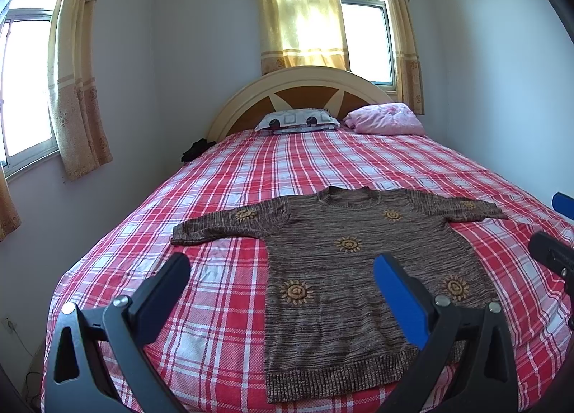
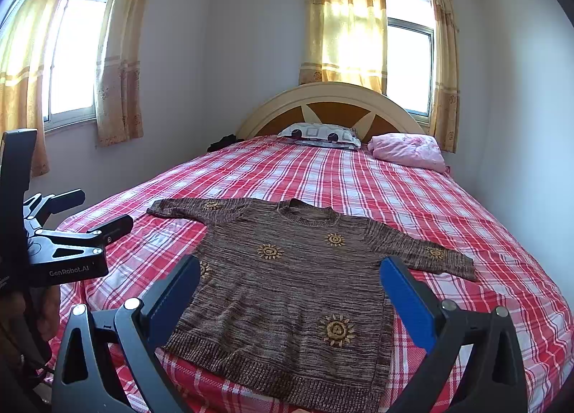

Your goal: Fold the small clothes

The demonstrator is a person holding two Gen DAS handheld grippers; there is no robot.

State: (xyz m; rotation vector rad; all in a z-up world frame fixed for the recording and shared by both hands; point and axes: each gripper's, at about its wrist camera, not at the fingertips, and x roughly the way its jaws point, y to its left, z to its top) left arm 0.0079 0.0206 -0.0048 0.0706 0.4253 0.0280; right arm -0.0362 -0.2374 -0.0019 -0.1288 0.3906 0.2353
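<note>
**Brown knit sweater lies flat while we hold both grippers above its hem**

Black-framed with blue pads, our left gripper [image 1: 281, 280] hangs over the near edge of the bed, fingers spread wide and holding nothing; its right pad sits above the sweater's lower body, its left finger above bare sheet. Our right gripper [image 2: 288, 282] is posed the same way, fingers wide apart and empty, straddling the lower half of the garment from above. In the right wrist view the left gripper also shows from the side at the left edge, its fingers pointing toward the bed, level with the sweater's left sleeve.

We see the brown marled knit sweater with yellow sun motifs [image 1: 333, 269] [image 2: 287, 287] spread face up on the red and white plaid bedsheet [image 1: 323, 162] [image 2: 394, 180]. Its long axis runs from us toward the cream and brown arched headboard [image 1: 301, 86] [image 2: 330, 101]: ribbed hem nearest us at the foot, round neckline pointing away. Both sleeves stretch out sideways, roughly square to the body. The fabric lies smooth, unfolded, with a ribbed band at the hem and cuffs, on the near half of the bed, well apart from the patterned white pillow [image 1: 297, 120] [image 2: 319, 133] and the pink pillow [image 1: 385, 119] [image 2: 409, 151] at the head
</note>
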